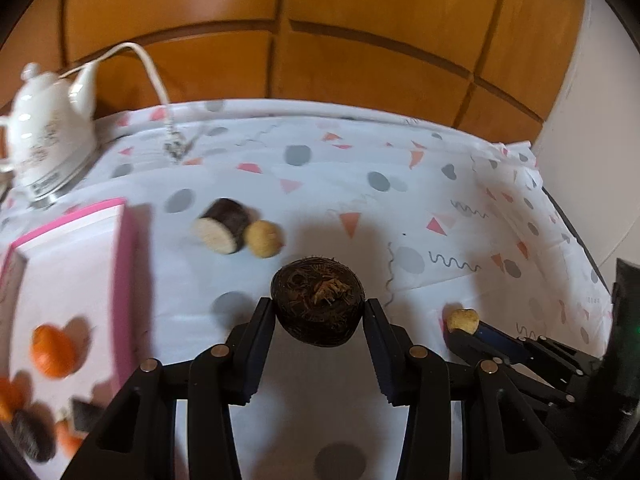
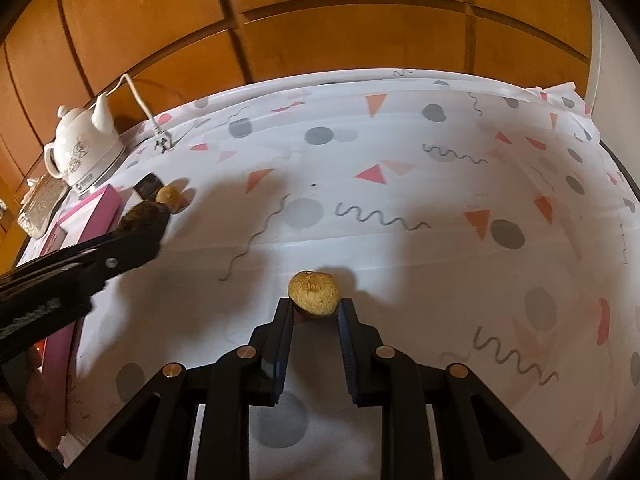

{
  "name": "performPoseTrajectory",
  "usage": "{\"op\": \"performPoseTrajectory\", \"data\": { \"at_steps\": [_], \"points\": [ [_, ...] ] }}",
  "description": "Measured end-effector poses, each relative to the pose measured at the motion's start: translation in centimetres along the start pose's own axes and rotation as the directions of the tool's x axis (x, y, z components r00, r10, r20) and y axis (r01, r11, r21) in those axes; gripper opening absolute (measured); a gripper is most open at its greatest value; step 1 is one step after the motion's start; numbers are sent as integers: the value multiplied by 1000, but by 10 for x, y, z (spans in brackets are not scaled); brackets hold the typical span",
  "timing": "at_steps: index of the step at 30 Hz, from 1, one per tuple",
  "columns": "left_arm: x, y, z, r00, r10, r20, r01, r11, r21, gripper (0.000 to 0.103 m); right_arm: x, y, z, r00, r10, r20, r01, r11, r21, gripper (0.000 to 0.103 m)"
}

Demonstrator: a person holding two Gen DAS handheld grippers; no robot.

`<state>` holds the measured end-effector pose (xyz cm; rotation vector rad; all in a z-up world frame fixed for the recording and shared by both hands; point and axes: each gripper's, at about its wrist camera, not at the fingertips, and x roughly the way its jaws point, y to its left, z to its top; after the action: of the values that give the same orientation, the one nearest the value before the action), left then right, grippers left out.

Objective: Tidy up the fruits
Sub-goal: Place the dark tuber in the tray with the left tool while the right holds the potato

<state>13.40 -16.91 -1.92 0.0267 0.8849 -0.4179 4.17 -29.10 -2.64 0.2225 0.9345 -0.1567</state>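
Observation:
My left gripper [image 1: 319, 306] is shut on a dark brown hairy round fruit [image 1: 318, 300] and holds it above the tablecloth. My right gripper [image 2: 316, 303] is shut on a small tan round fruit [image 2: 314, 293]; it also shows in the left wrist view [image 1: 463, 319]. On the cloth lie a dark cut cylinder piece [image 1: 222, 225] and a second tan round fruit [image 1: 263, 239], touching each other. A pink-rimmed white tray [image 1: 126, 280] at the left holds orange fruits [image 1: 53, 348] and dark pieces [image 1: 32, 434].
A white teapot [image 1: 48, 128] with a white cord [image 1: 150, 72] stands at the back left. A wooden panel wall [image 1: 320, 28] runs behind the table. The patterned tablecloth [image 2: 400, 200] covers the table. The table edge is at the right [image 1: 576, 232].

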Motion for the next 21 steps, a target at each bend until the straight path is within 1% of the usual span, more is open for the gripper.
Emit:
{"op": "performPoseTrajectory", "data": {
  "at_steps": [3,8,14,21],
  "points": [
    [-18,10,-7,1000,16,20,-16,1000,-27,46,-1,9,-3,1000,7,-4,-7,1000,-14,23],
    [-47,26,-18,997,45,60,-43,998,-46,46,-2,25,-7,1000,24,-11,-25,999,-34,23],
    [-76,46,-28,991,81,104,-73,994,-77,46,-3,44,-12,999,44,-22,-45,997,-68,23],
    [-100,76,-40,985,118,125,-99,985,-142,46,-11,68,-15,997,69,-18,-71,991,-117,23]
  ]
}}
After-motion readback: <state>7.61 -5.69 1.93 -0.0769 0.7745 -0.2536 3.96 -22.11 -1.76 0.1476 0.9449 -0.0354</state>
